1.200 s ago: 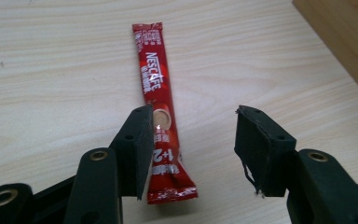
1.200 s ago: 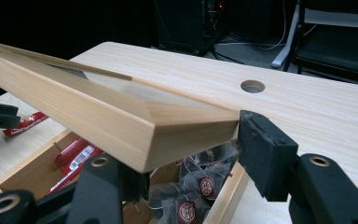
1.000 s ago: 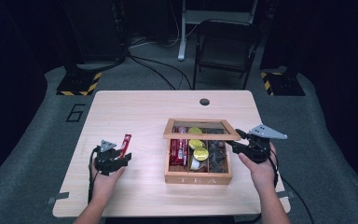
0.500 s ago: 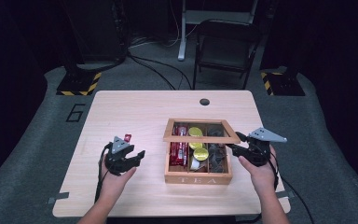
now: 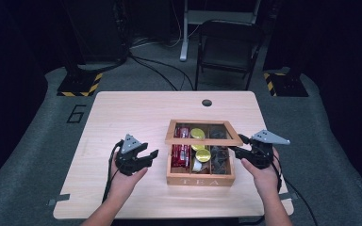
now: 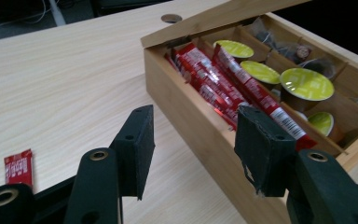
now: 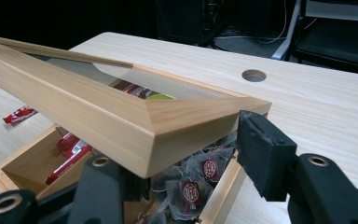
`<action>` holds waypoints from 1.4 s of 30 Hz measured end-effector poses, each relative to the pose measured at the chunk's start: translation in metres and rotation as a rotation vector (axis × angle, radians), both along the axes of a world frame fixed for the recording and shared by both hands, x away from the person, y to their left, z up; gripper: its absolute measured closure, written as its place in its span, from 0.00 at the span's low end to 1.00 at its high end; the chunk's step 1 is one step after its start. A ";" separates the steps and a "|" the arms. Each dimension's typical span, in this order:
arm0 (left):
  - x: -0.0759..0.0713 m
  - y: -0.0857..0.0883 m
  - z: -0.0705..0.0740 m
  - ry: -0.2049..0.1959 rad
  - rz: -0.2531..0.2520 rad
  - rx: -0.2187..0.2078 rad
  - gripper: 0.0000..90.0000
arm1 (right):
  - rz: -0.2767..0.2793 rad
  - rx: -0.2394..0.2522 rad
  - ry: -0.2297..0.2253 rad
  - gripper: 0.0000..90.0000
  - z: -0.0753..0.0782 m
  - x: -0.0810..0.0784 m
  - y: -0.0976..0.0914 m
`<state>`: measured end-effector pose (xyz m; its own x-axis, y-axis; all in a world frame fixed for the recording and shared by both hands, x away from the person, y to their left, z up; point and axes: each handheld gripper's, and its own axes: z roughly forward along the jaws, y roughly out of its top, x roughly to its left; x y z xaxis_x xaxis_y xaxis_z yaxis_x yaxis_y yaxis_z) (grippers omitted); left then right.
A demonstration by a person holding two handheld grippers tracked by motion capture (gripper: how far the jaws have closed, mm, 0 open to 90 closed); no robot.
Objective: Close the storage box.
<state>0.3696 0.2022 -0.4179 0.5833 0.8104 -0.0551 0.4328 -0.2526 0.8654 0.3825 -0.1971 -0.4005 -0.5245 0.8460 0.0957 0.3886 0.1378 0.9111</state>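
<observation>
Tabletop work: your right gripper (image 5: 235, 150) clamps the tea box (image 5: 200, 179) lid (image 7: 121, 116) up so your empty, open left gripper (image 5: 148, 157), beside the box, can reach in.

Small red sachet (image 6: 17, 169) on the table cut by the left gripper's jaw, raised glass-paned wooden lid (image 7: 121, 116) hiding the box's middle compartments, print on the tea-bag tags too small to read
</observation>
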 end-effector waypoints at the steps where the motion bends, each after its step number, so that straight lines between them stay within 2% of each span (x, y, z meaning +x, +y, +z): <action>1: -0.001 -0.003 0.005 -0.011 -0.014 0.008 0.53 | -0.002 0.005 0.001 0.52 0.000 0.000 0.000; 7: 0.000 -0.012 0.015 -0.018 -0.035 -0.012 0.53 | -0.002 0.005 0.003 0.52 0.001 0.000 0.000; 19: -0.002 -0.031 0.034 -0.034 -0.107 -0.016 0.57 | 0.001 -0.002 -0.002 0.52 0.001 0.001 0.000; 25: -0.002 -0.034 0.041 -0.045 -0.114 -0.035 0.61 | 0.001 0.001 0.002 0.52 0.001 0.000 0.000; 27: -0.002 -0.034 0.044 -0.042 -0.125 -0.028 0.62 | 0.002 0.001 0.002 0.52 0.001 0.001 0.000; 33: -0.002 -0.038 0.047 -0.064 -0.106 -0.024 0.64 | 0.007 0.018 -0.006 0.53 0.003 0.001 -0.002; 36: -0.001 -0.037 0.048 -0.059 -0.111 -0.030 0.64 | 0.007 0.029 0.001 0.53 0.004 0.001 -0.003; 42: 0.002 -0.036 0.051 -0.041 -0.112 -0.033 0.64 | 0.004 0.021 0.010 0.53 0.008 0.001 -0.002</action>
<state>0.3713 0.1657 -0.3672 0.6724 0.7381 -0.0550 0.3677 -0.2686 0.8903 0.3839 -0.1993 -0.3926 -0.5271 0.8415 0.1185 0.3972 0.1207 0.9098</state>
